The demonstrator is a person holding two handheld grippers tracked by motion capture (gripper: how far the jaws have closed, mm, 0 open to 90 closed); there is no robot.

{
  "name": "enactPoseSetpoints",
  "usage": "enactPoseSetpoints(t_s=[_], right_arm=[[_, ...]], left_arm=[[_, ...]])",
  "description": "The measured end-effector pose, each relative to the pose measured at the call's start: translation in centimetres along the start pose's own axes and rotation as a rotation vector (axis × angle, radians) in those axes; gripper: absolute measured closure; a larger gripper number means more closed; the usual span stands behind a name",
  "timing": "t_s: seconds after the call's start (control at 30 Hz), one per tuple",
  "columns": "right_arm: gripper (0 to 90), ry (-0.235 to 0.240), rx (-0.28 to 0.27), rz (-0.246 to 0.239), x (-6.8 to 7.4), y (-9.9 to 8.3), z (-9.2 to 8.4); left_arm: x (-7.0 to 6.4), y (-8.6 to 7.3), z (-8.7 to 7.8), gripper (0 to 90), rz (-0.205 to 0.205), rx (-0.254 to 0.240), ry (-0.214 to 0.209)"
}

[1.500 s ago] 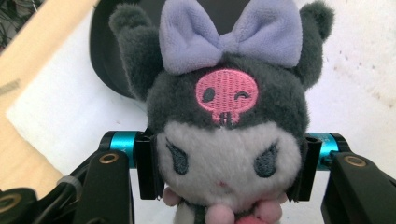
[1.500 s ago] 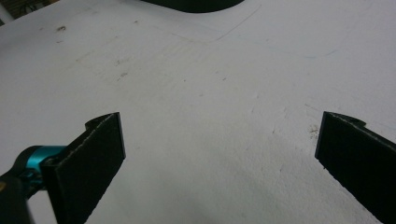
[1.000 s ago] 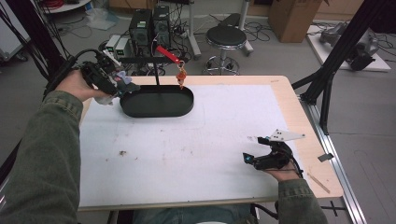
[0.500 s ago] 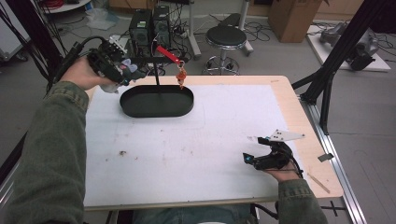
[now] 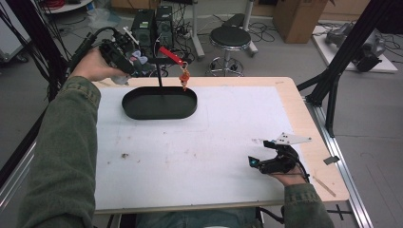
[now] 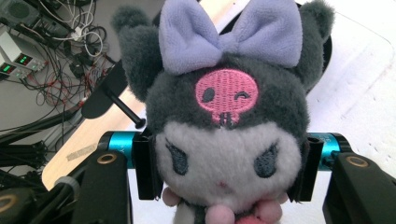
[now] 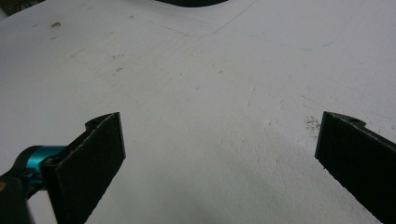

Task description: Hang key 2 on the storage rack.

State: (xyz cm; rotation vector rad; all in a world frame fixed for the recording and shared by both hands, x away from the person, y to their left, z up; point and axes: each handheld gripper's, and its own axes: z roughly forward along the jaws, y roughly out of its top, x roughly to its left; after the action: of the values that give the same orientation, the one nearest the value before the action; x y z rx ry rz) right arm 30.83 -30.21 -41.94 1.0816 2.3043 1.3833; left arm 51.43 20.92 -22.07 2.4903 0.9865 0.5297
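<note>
White table [image 5: 199, 142], left fingers [image 6: 224, 172] clamping plush toy [image 6: 224, 121], lifted farther back, right fingers [image 7: 219, 158] spread

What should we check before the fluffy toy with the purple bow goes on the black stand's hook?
1. Left tool squeezes the grey plush toy with the lilac bow by its head: ok.
2. Toy's hanging loop is ready: cannot tell.
3. Black oval stand's arm has free space beside the small orange charm: cannot tell.
4. Toy is lifted above the white table: ok.
5. Right tool is open, holding nothing, resting far from the stand: ok.
</note>
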Motion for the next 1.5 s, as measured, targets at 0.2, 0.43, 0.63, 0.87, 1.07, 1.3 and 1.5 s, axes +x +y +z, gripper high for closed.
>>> enactPoseSetpoints(t_s=[0.2,0.43,0.63,0.87,1.07,1.3,1.5], right_arm=[[0.5,-0.004,-0.002,0.013,-0.1,-0.1,-0.1],[0.5,0.004,-0.001,0.017,-0.1,-0.1,-0.1],[0.5,0.005,0.006,0.021,-0.2,-0.2,0.1],[0.5,0.008,0.010,0.024,-0.4,-0.3,0.1],[0.5,0.010,0.009,0.019,-0.6,-0.4,0.1],[0.5,0.015,0.014,0.026,-0.6,-0.5,0.0],[0.5,0.017,0.008,0.034,-0.5,-0.5,-0.2]], left_arm=[[0.2,0.2,0.6,42.8,-0.013,0.001,-0.003],[0.4,0.6,1.8,42.8,-0.033,0.019,0.018],[1.2,1.3,2.4,42.1,-0.093,0.024,0.036],[1.5,1.9,3.0,42.1,-0.131,0.022,0.047],[1.4,2.9,3.7,42.0,-0.164,0.023,0.081],[1.5,3.0,3.5,30.5,-0.175,-0.003,0.030],[2.1,1.8,3.0,15.2,-0.182,-0.028,0.018]])
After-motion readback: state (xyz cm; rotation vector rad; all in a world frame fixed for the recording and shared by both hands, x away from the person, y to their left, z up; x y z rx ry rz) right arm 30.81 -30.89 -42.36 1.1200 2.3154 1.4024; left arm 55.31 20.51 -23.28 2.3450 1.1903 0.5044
